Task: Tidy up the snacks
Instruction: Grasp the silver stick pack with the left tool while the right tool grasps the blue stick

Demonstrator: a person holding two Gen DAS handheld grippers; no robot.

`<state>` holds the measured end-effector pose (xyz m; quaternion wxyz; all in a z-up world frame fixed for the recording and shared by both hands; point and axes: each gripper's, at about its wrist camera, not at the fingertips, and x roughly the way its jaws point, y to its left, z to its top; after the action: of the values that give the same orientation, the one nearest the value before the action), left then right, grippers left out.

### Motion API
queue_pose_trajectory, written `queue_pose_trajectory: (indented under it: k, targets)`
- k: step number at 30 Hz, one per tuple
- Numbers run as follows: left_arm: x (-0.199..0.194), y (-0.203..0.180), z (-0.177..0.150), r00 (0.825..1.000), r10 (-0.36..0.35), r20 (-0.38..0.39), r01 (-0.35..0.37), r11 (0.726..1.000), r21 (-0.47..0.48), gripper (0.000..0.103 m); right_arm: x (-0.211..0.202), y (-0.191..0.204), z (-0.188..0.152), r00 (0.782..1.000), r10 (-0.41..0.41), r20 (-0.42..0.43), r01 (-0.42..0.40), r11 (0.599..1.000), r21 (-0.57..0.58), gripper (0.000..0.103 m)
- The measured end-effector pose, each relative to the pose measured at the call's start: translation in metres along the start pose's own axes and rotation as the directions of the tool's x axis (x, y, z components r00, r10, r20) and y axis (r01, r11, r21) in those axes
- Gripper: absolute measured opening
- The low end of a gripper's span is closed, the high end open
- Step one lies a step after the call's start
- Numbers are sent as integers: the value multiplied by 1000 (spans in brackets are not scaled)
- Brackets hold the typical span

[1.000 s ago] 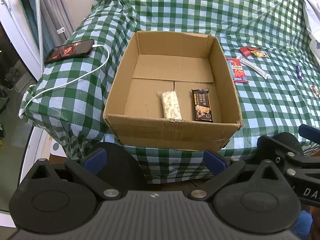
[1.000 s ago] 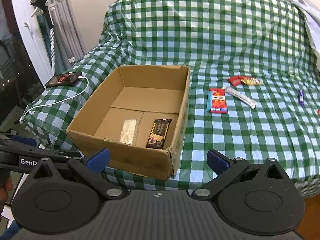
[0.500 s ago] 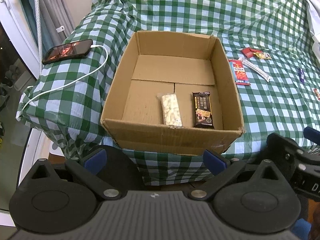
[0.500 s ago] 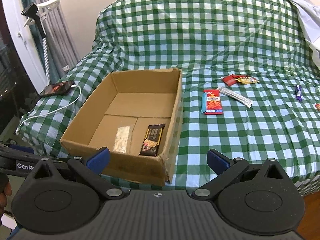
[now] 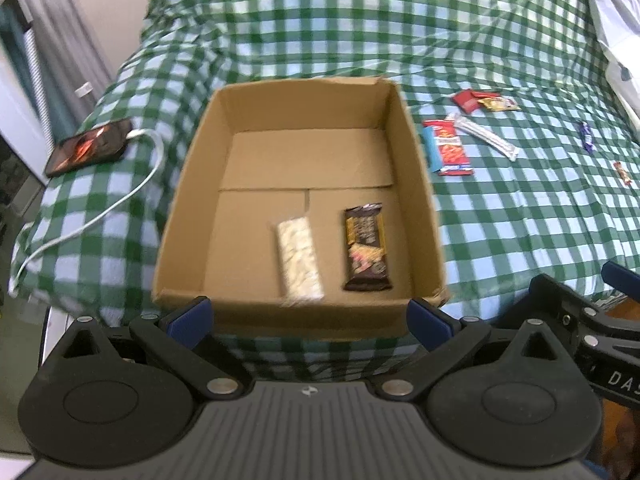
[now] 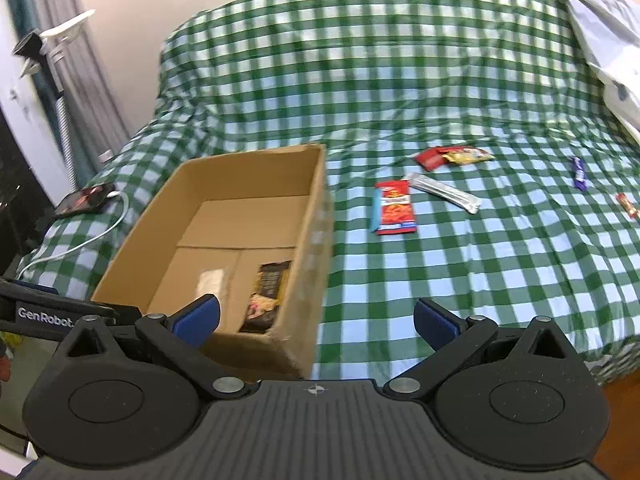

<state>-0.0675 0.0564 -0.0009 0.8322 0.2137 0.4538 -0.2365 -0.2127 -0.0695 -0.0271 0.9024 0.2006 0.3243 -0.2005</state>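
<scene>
Left wrist view, left to right. A phone [image 5: 89, 146] on a white charging cable [image 5: 120, 196] lies at the bed's left edge. The cardboard box [image 5: 420, 184] sits directly ahead of your left gripper [image 5: 308, 318], whose jaws stand wide apart and hold nothing. On the box floor, a pale nougat-like bar [image 5: 300, 264] lies just left of a dark brown chocolate bar packet [image 5: 365, 248], both with long axes running away from you.

Right of the box, on the green checked bedspread [image 5: 520, 216], lie the loose snacks. Nearest is a red-and-blue snack packet [image 5: 447, 147], long axis roughly fore-and-aft and parallel to the box wall. Touching its far corner is a silver stick packet [image 5: 487, 137], angled away to the right. Beyond that are a red wrapper [image 5: 469, 101] and a yellow wrapper [image 5: 498, 103], then a purple candy [image 5: 587, 136] and a small red candy [image 5: 622, 173], well apart at the far right.

Right wrist view. Your right gripper [image 6: 316, 318] also has spread, empty jaws. The red-and-blue packet lies ahead and slightly right of its centreline, so this is probably the nearer hand. Judged from the packet's axis, its narrow width already runs across your jaws, so little wrist roll should be needed.
</scene>
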Motion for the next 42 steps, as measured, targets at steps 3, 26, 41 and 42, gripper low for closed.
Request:
queue_pose_trajectory:
  k: [3,26,41,42]
  targets:
    - [4,-21,20,999,-35,-6,35,999,26,103,3,-21,4,1000,-30,10,29,999,35,102]
    - [236,-232,196,882,-411,-230,426,905,19,103,103,-230,50,963,-270,-29,266,917,297,102]
    - [365,-201,247,904,-303,-301,293,953,-79,103,205,-263,79,973,-225,-53,231,957,174,102]
    - [367,-196,248,902,-310,-300,293,951,-99,103,211,-264,81,973,-222,-57,229,961,157,102]
